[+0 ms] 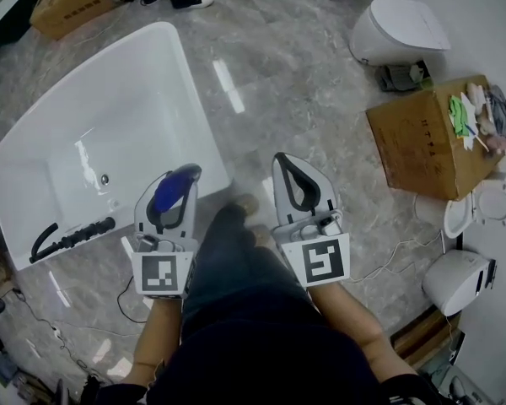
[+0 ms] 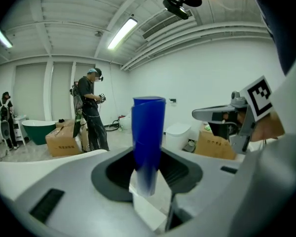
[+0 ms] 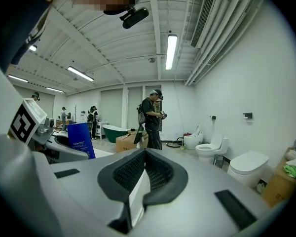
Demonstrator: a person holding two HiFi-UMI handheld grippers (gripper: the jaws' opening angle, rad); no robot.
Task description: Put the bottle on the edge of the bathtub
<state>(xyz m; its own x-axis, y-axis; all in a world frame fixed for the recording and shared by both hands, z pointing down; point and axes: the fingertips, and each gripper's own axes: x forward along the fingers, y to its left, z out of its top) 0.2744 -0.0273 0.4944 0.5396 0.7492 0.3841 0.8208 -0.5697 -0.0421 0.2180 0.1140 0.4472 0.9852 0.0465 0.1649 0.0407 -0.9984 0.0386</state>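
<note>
Bottle (image 1: 176,184): there is one, blue, standing upright between the jaws of the left gripper (image 1: 170,196). In the left gripper view the two jaws stand wide apart with their pads pressed against the bottle's (image 2: 148,142) lower part, and its top rises clear above them. In the head view it is carried off the ground, seen against the near wall of the single white bathtub (image 1: 194,99) and not resting on the rim.

The right gripper (image 1: 297,180) is level with the left one, beside it and apart. Its own view shows the two dark pads (image 3: 163,174) closed together with nothing between them.

One black shower handset (image 1: 72,239) lies inside the tub. Two cardboard boxes stand on the grey marbled floor (image 1: 287,83): one box (image 1: 67,2) beyond the tub's far end, the other carton (image 1: 422,142) to the right with coloured scraps on top. Three white toilets line the right side: one (image 1: 396,28) at the top, a second (image 1: 468,281) low down and a third (image 1: 485,207) between them. In the left gripper view two other people are in the room, one (image 2: 91,115) standing by a box, another (image 2: 5,117) at the far left.
</note>
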